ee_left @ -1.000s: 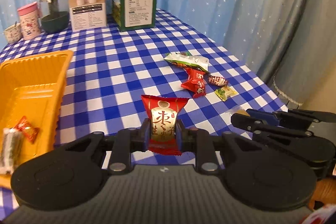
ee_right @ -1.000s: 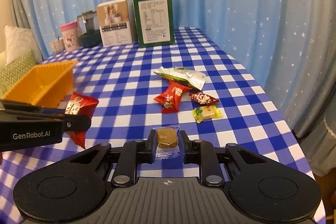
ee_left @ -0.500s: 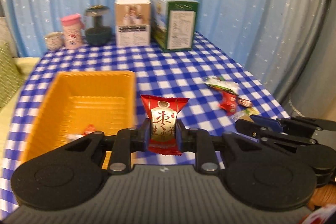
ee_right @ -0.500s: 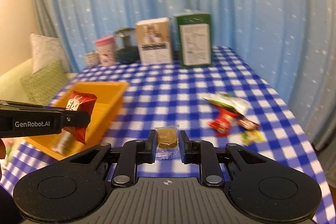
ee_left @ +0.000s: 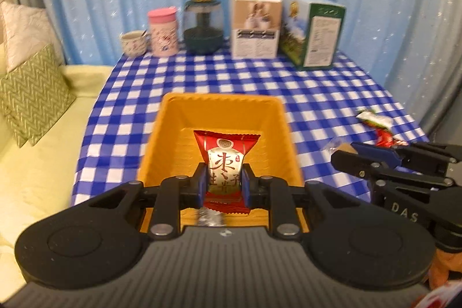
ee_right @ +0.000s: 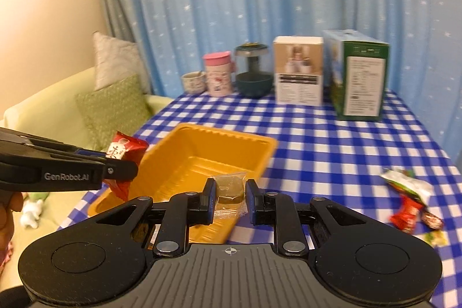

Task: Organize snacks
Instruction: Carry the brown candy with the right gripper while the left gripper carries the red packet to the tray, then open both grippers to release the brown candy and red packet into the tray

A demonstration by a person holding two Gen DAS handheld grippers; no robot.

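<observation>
Now your view has swung round from the loose snacks on the right side of the table (ee_left: 332, 94) to the orange tray (ee_left: 173, 117), which half a second ago sat off to the left and is now squarely ahead of both grippers. That means the carry looks nearly finished and dropping is probably the next step.

Your left gripper (ee_left: 223, 184) hangs over the tray's near end, its jaws pressed onto the lower half of a red snack packet (ee_left: 225, 155) that stands upright between them; it is a firm pinch, with only the packet's thickness separating the pads. Below it, something silvery lies blurred in the tray.

Your right gripper (ee_right: 230, 197) is at the tray's near right corner. Its jaws stand a little wider and grip a clear-wrapped brown sweet (ee_right: 229, 186) by its sides; the wrapper's edge sticks out beneath.

On the far right of the cloth, the remaining snacks (ee_right: 410, 195) wait in a small heap, well apart from the tray, so more trips are likely needed.
</observation>
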